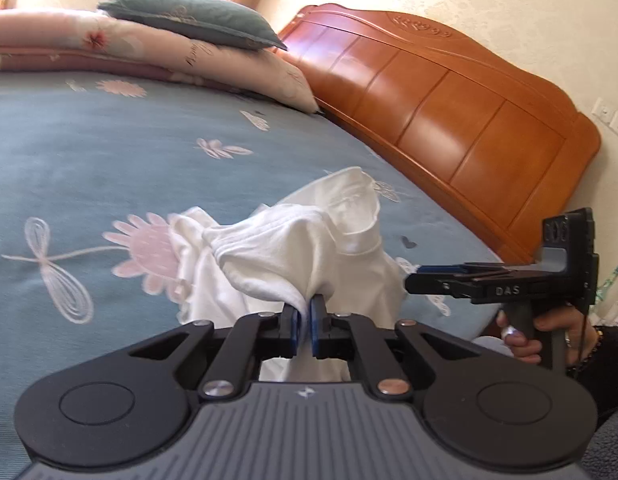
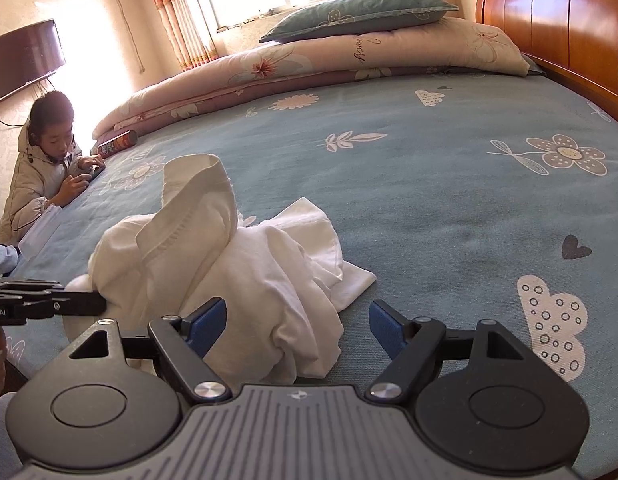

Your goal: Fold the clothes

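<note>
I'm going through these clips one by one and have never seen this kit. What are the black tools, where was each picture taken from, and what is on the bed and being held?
There is no robot. A person holds a handheld gripper in each hand, each with a camera that looks along its jaws. The left camera shows the left gripper shut on a fold of the white garment; at the right edge a hand holds the other tool. The right camera shows the right gripper open, jaws on either side of the garment's near edge, gripping nothing. The crumpled garment lies on a blue flowered sheet, with a quilt and pillow behind. Another person leans on the bed's far edge.

left tongs pinching white garment, blue bedsheet
</note>
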The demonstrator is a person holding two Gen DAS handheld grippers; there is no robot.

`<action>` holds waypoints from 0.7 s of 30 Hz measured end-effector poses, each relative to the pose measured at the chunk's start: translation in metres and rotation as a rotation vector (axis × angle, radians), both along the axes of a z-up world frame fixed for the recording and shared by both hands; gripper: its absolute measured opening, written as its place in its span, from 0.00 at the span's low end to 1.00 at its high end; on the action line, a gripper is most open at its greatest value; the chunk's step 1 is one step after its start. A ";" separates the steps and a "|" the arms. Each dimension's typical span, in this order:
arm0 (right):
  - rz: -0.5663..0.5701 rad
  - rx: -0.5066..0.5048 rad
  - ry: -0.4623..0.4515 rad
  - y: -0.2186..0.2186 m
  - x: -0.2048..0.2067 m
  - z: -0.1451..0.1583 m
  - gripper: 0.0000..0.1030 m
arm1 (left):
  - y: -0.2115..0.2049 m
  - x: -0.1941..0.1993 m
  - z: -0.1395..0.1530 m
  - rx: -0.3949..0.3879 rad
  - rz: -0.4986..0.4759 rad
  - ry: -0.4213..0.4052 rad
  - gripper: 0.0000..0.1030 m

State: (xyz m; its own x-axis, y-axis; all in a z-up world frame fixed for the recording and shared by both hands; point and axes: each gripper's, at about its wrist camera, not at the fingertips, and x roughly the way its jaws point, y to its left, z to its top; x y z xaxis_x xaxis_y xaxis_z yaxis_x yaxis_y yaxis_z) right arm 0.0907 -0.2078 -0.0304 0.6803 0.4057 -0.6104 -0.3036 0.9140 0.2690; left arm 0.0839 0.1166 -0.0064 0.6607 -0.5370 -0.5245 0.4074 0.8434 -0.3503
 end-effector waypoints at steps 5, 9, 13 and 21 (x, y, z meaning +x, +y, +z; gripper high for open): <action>0.052 0.003 0.001 0.009 -0.001 -0.002 0.80 | 0.034 -0.006 0.026 0.210 0.249 -0.046 0.03; 0.096 0.000 -0.005 0.017 0.000 0.000 0.80 | 0.046 -0.005 0.016 0.249 0.308 0.026 0.04; 0.151 -0.035 -0.040 0.030 0.009 0.006 0.80 | 0.037 -0.003 -0.006 0.284 0.293 0.111 0.04; 0.342 -0.058 -0.131 0.066 0.034 0.034 0.75 | 0.031 0.001 -0.023 0.326 0.276 0.146 0.04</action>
